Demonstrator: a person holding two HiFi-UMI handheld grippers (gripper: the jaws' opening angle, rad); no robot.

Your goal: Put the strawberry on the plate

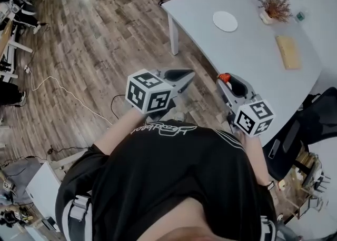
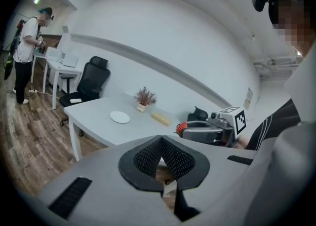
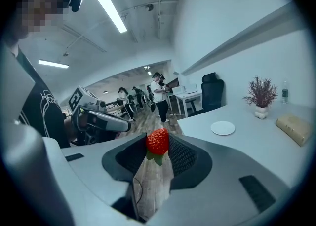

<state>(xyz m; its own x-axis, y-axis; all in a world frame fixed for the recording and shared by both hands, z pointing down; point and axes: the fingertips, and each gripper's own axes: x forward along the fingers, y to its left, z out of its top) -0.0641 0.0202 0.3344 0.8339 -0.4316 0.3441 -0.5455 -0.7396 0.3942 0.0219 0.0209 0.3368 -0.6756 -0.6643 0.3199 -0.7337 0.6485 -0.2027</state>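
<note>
red strawberry point(image 3: 157, 141), leaves down, pinched in right tongs point(image 3: 157, 147), round white plate point(image 3: 222, 128) flat on table point(image 3: 261, 143)

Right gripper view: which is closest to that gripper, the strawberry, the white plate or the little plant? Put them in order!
1. strawberry: pinched right between the right gripper jaws.
2. plate: on the table, ahead and to the right.
3. plant: farther back on the table, further right.

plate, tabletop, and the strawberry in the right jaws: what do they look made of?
plate: plain white, smooth, thin rim; ceramic or plastic, can't tell.
tabletop: even pale grey, low sheen, no grain; likely laminate.
strawberry: bright red, dimpled skin, green leaves; real or plastic replica, look leaves it open.
</note>
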